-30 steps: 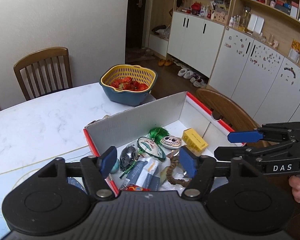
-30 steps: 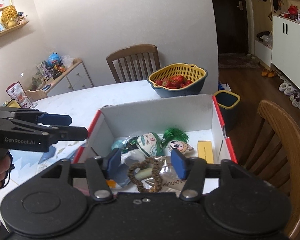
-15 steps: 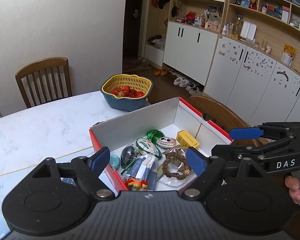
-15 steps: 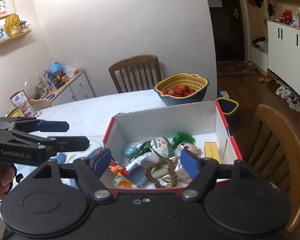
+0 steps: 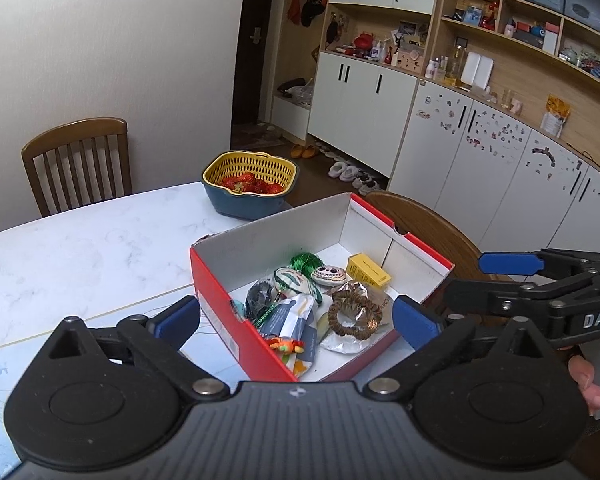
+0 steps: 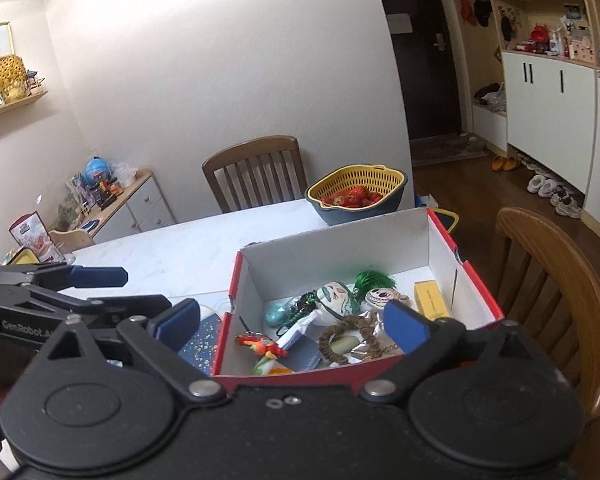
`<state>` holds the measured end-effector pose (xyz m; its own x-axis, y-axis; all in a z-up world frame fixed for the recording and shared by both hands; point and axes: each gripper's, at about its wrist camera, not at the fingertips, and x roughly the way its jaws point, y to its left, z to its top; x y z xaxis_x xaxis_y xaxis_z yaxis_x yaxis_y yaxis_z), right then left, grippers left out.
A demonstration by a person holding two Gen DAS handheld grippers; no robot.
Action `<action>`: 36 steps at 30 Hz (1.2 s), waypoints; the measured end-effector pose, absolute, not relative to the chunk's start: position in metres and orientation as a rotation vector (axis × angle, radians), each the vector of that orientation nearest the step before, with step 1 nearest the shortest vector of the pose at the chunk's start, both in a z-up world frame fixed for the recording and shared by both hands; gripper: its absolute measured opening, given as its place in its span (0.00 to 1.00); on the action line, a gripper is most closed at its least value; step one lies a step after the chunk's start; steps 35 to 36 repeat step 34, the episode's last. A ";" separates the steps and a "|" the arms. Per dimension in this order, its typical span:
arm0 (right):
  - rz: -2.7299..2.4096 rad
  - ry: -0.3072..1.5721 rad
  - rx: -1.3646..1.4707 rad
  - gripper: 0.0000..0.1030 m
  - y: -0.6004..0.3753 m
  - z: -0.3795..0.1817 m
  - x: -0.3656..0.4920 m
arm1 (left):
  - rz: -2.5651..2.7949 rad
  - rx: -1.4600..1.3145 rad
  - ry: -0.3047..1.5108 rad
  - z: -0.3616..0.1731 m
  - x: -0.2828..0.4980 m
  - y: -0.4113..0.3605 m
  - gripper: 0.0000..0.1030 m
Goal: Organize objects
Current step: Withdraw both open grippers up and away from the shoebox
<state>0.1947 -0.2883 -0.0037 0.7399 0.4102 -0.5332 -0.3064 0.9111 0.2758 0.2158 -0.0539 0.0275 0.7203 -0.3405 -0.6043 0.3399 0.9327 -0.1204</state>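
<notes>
A red shoe box (image 5: 228,316) with white inner walls stands on the white table (image 5: 80,252). In it lie a brown bead bracelet (image 5: 354,312), a small yellow box (image 5: 368,270), a green tassel (image 5: 306,260), a painted stone (image 5: 330,274) and an orange toy (image 5: 286,346). My left gripper (image 5: 296,320) hovers short of the box's near corner, jaws opening wide, nothing between the pads. My right gripper (image 6: 291,320) hangs over the box's (image 6: 224,332) near wall, jaws also opening and empty. Each gripper shows in the other's view: right gripper (image 5: 496,280), left gripper (image 6: 100,288).
A yellow-and-blue basket of strawberries (image 5: 250,184) sits behind the box. One wooden chair (image 5: 78,160) stands at the table's far side, another (image 6: 560,280) right of the box. A dark blue speckled booklet (image 6: 202,344) lies left of the box.
Both grippers have drawn back and up from inside the box. Their jaws have spread from half open to wide. The box's contents lie where they were.
</notes>
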 end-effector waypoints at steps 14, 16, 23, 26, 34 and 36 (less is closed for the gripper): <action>0.312 0.602 0.175 0.99 -0.257 -0.004 0.162 | -0.414 0.038 0.646 0.019 0.199 -0.025 1.00; 0.303 0.604 0.175 0.99 -0.251 -0.005 0.158 | -0.421 0.035 0.648 0.018 0.198 -0.020 1.00; 0.277 0.614 0.170 0.99 -0.237 -0.009 0.147 | -0.438 0.035 0.646 0.015 0.197 -0.009 1.00; 0.267 0.617 0.175 0.99 -0.234 -0.009 0.145 | -0.446 0.041 0.649 0.014 0.197 -0.007 1.00; 0.243 0.624 0.179 0.99 -0.230 -0.010 0.143 | -0.455 0.042 0.654 0.011 0.198 0.001 1.00; 0.243 0.624 0.179 0.99 -0.230 -0.010 0.143 | -0.455 0.042 0.654 0.011 0.198 0.001 1.00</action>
